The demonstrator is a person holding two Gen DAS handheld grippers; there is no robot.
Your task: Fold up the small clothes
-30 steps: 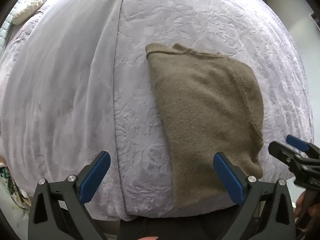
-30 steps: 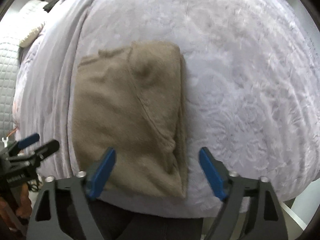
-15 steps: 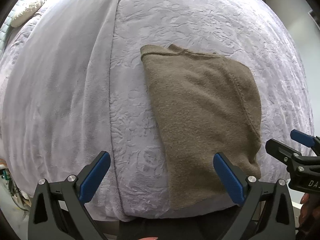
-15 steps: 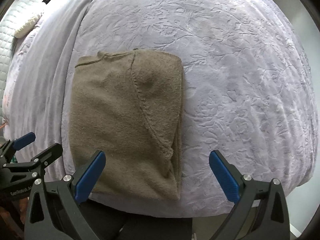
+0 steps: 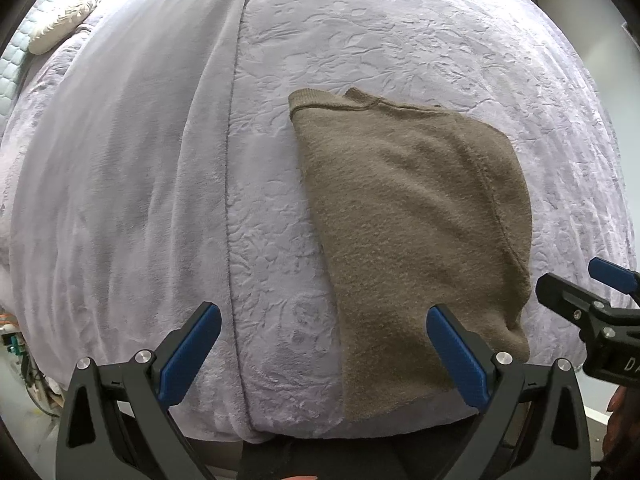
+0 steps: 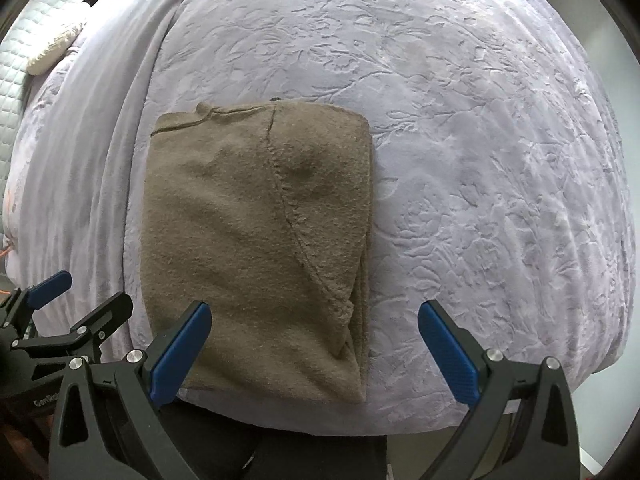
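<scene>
Lavender bedspread point(image 6: 460, 140) carries your folded brown sweater point(image 6: 256, 240), so both grippers, left point(image 5: 324, 354) and right point(image 6: 316, 350), hang wide and empty, ready for another fold.

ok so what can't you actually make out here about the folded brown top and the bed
- Brown top: what sort of garment it is stays unknown; the layers folded under are covered by its own top layer in both views.
- Its near edge: in the left wrist view the left hand-held gripper finger covers part.
- Bedspread: the near side curves out of sight below the edge.
- Items at the bed's far end: too small, cut by the fisheye rim.
</scene>
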